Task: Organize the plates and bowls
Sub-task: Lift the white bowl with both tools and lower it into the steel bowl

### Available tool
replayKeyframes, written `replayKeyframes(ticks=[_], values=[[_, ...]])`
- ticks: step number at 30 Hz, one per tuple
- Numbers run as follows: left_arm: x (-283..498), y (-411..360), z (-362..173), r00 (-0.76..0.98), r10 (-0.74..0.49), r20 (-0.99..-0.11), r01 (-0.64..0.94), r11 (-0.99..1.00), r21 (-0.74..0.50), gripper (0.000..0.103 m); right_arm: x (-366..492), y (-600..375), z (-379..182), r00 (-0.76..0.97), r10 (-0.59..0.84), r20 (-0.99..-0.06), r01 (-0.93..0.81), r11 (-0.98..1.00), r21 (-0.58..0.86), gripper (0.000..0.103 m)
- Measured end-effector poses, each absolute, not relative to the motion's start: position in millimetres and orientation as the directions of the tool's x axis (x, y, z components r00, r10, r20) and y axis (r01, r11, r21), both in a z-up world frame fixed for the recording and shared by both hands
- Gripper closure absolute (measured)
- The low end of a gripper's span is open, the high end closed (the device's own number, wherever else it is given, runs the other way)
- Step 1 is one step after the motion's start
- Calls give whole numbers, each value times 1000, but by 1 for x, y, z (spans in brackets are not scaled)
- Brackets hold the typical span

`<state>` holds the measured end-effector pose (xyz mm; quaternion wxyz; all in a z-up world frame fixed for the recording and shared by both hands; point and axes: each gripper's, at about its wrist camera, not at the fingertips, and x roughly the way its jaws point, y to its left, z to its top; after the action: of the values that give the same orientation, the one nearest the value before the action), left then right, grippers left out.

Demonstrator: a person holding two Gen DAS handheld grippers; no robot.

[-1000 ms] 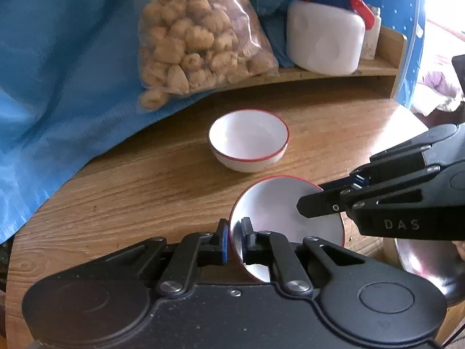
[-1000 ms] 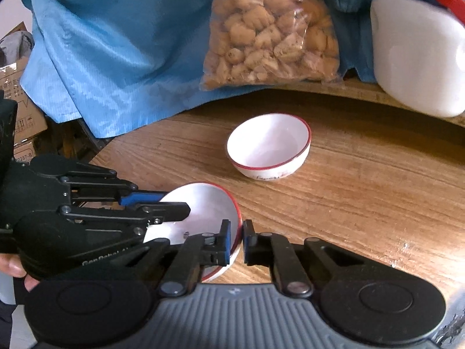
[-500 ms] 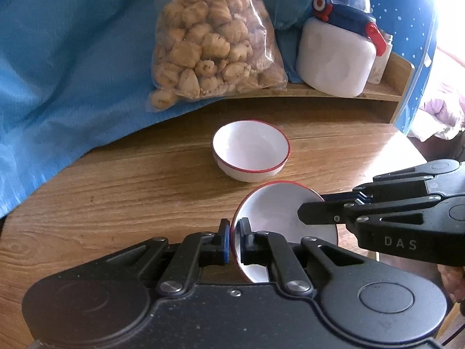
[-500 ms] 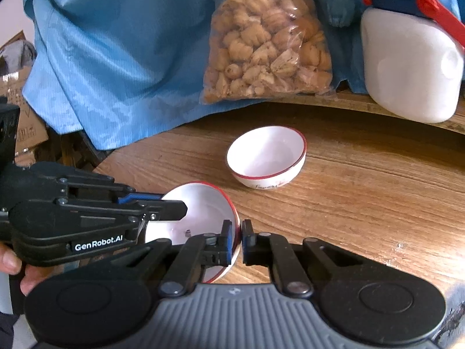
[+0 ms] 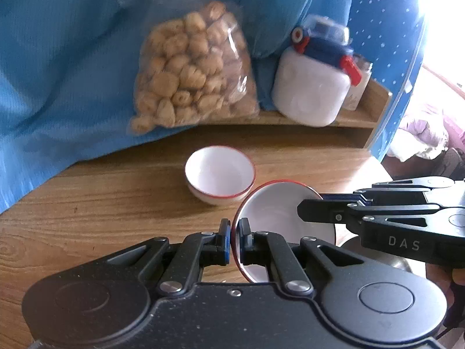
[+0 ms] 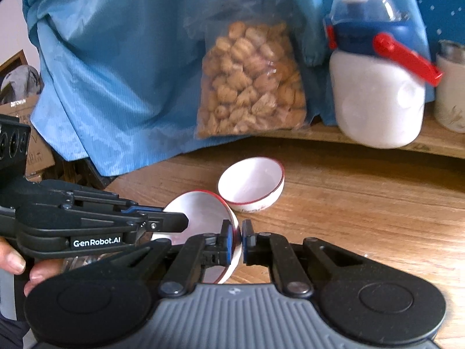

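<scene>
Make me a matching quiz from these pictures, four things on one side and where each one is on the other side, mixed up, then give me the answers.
Things:
1. held bowl
2. second bowl
3. bag of snacks
4. white jar

Places:
A. resting on the wooden table, nothing touching it
B. on the raised shelf, capped with a blue lid and a red latch
C. clamped at its rim by the left gripper and the right gripper
D. leaning against the blue cloth

Pairs: 1-C, 2-A, 3-D, 4-B
</scene>
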<state>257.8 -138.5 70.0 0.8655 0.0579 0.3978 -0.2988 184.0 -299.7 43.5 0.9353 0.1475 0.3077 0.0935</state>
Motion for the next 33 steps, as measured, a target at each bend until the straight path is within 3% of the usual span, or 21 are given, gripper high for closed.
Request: replayKeyframes(ticks=[18, 33], values=[[205, -168, 98, 487, -540, -687, 652, 748, -126, 98, 117, -315, 74, 826, 180, -534, -33, 961, 273, 96], [174, -192, 79, 414, -541, -732, 699, 704, -126, 98, 73, -329, 56, 798, 152, -583, 39, 953, 302, 96]])
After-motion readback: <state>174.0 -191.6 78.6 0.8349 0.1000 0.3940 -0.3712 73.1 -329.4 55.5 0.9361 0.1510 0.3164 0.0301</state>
